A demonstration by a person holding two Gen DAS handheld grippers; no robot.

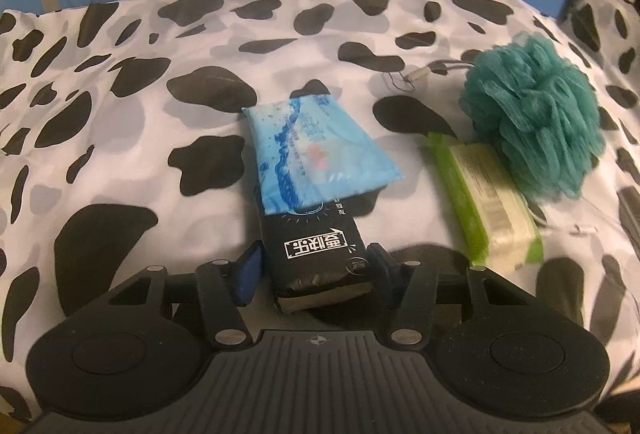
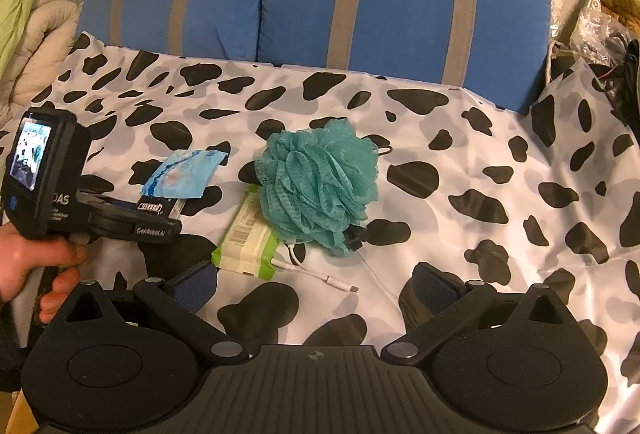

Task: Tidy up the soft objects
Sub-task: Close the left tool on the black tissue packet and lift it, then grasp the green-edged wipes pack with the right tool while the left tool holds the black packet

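1. Fingers of my left gripper (image 1: 316,266) sit on either side of a dark tissue pack (image 1: 316,254). The near end of the pack lies between the pads and both look pressed against its sides, so I judge the grip closed on it, probably so the pack can be carried or set in line.
2. A light blue wipes packet (image 1: 320,149) lies across the far end of the dark pack, overlapping it. That overlap hides how far the dark pack extends, and I cannot tell whether the packet would slide off if I lift.
3. My right gripper (image 2: 316,286) hangs above the cow-print sheet (image 2: 520,137) with its fingers spread wide and nothing between them. I judge it is waiting near the next items.
4. Just beyond it lies a green wipes pack (image 2: 248,238), with a teal bath pouf (image 2: 320,185) touching its far right side and partly covering it.
5. A white cable (image 2: 320,274) runs out from under the pouf; its far end is hidden. Something small and dark at the pouf's near edge is too unclear to name.
6. Blue striped cushions (image 2: 400,1) back the scene.
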